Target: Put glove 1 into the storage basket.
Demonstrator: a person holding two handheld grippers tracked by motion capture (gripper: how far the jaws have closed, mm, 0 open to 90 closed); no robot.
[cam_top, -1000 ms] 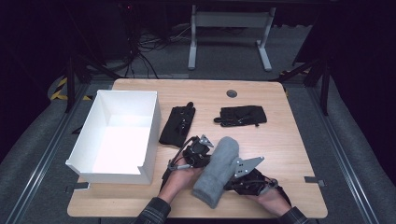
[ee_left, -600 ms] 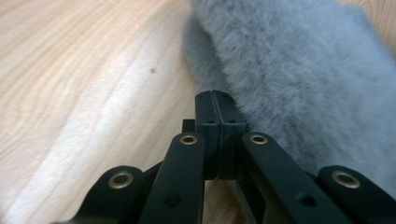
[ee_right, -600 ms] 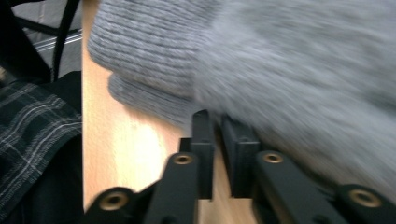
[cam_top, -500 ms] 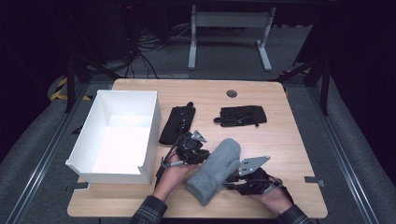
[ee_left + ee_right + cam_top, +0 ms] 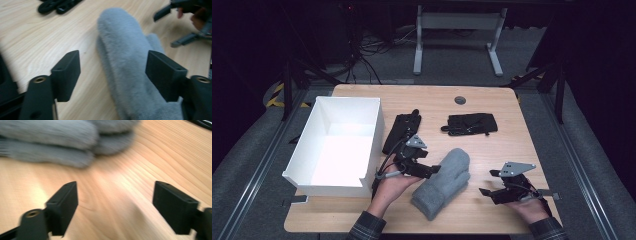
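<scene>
A grey fuzzy mitten [image 5: 444, 182] lies flat on the wooden table [image 5: 512, 125], near the front. In the right gripper view the mitten [image 5: 50, 145] shows two grey layers, one on the other. My left gripper [image 5: 435, 170] hovers at the mitten's left edge. Its jaws have just been opening and stand wide, with the mitten [image 5: 122, 57] below and between them, the left pad clear of it. My right gripper [image 5: 488, 183] is to the mitten's right, apart from it. Its jaws have also just been opening, over bare wood [image 5: 115, 205].
A white open box [image 5: 373, 140] stands at the left. One black glove [image 5: 401, 131] lies beside the box. Another black glove [image 5: 471, 123] lies further back at the middle. A round grommet [image 5: 460, 100] sits near the table's far edge.
Both grippers held the mitten raised and tilted; both have let go and it now lies flat. The right gripper has pulled away to the right. The left gripper has lifted slightly.
</scene>
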